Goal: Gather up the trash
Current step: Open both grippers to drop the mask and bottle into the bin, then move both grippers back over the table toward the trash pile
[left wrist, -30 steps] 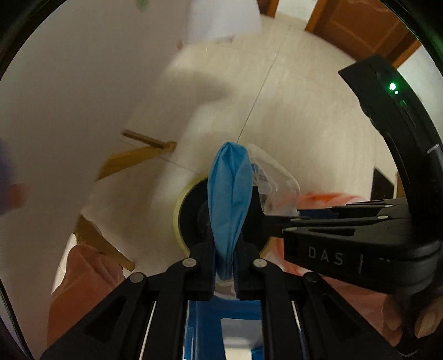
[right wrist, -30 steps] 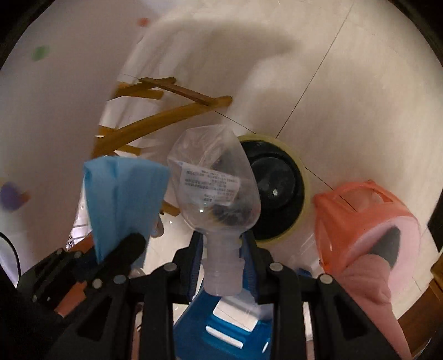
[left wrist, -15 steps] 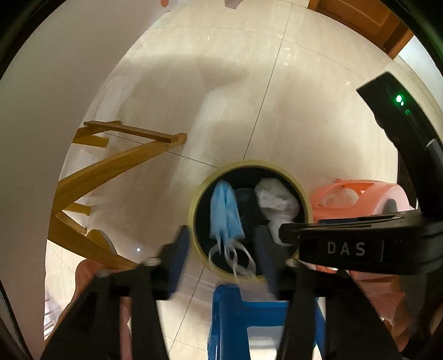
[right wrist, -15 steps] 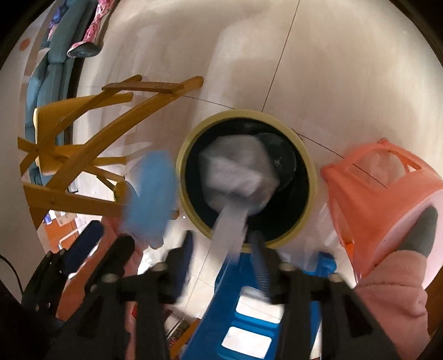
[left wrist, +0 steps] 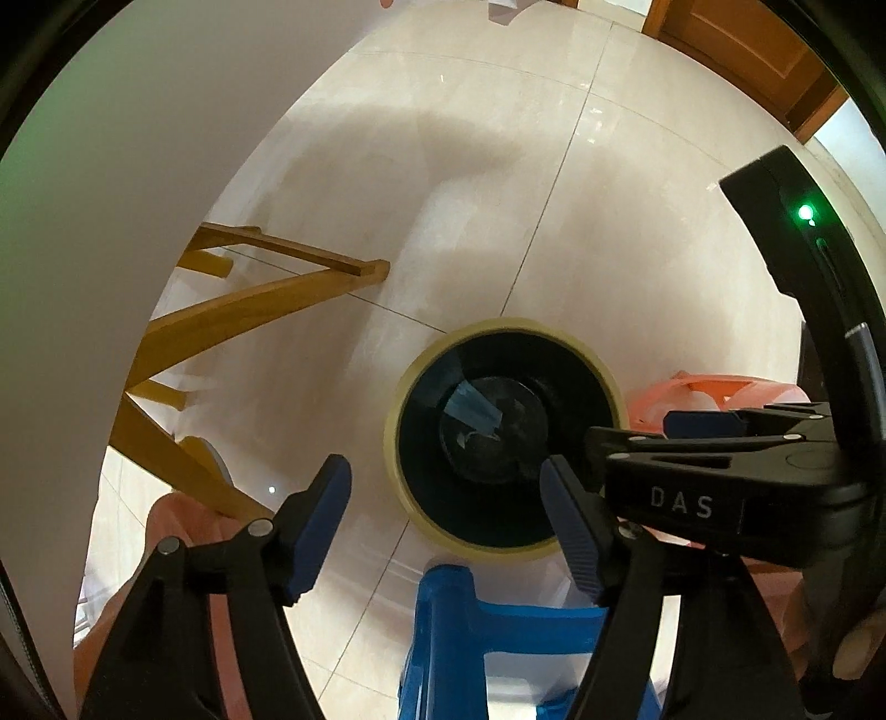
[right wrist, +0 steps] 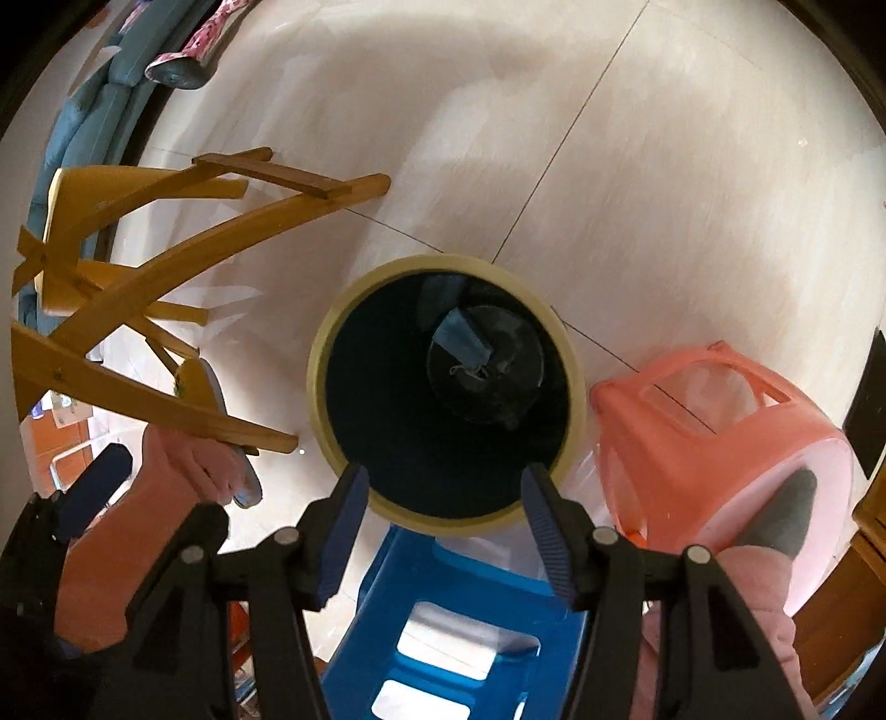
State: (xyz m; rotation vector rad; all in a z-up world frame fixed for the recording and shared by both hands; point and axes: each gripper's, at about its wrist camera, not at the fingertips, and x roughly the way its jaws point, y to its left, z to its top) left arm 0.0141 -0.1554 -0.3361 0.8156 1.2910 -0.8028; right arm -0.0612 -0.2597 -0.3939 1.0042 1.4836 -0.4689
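Both tools hung spread wide and empty over the bin.
Left tool (left wrist: 446,523) and right tool (right wrist: 443,531) gaped above the round black, cream-rimmed bin (right wrist: 326,354); the blue pleated face mask (right wrist: 458,337) lay at its bottom.

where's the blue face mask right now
The blue face mask lies at the bottom of the black bin, seen through both open grippers, with the pink stool to its right.

Wooden chair frame (right wrist: 166,232): curved yellow-brown rails, left of centre on the floor. Blue plastic stool (right wrist: 459,626): slotted top, bottom centre. Pink plastic stool (right wrist: 714,432): tipped on its side, at right. Cream tiled floor (left wrist: 498,183): thin dark grout lines. Brown wooden door (left wrist: 736,50): upper right corner.
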